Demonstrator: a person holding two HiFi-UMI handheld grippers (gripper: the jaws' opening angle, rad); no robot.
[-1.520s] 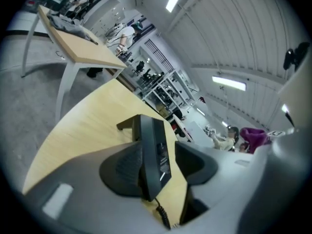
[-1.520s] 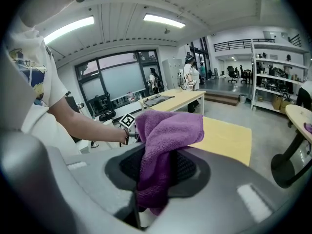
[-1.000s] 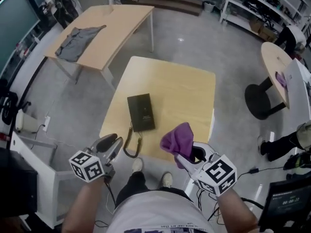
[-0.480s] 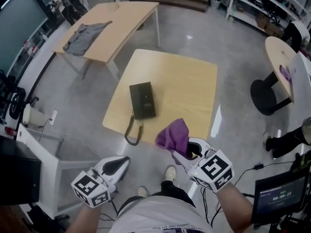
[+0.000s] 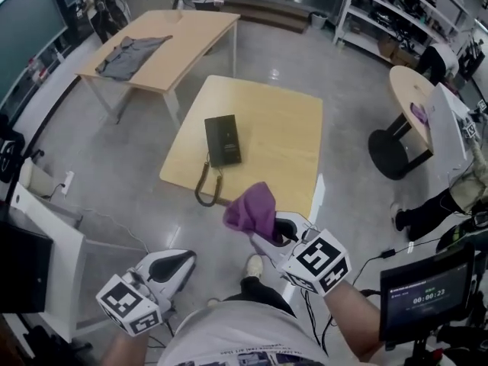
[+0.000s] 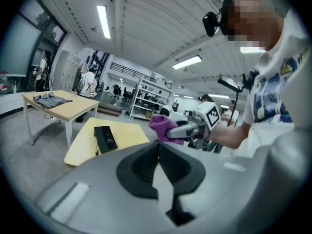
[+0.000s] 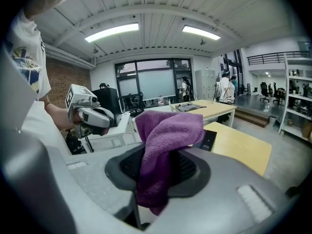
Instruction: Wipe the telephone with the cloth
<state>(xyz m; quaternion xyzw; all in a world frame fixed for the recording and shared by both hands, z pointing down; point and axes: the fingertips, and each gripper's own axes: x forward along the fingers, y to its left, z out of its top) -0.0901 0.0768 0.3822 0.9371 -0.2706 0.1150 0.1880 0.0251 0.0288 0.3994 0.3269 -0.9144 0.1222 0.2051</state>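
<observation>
The square wooden surface (image 5: 282,128) stands on the floor ahead of the person. The black telephone (image 5: 222,139) lies flat near its left edge, with its coiled cord (image 5: 204,191) drooping over the near side. Short of the surface, the right hand-held gripper (image 5: 261,233) is clamped on the purple cloth (image 5: 250,208), which bunches up above the jaws. The left hand-held gripper (image 5: 185,258) hangs well off to the left, its jaws pressed together on nothing.
</observation>
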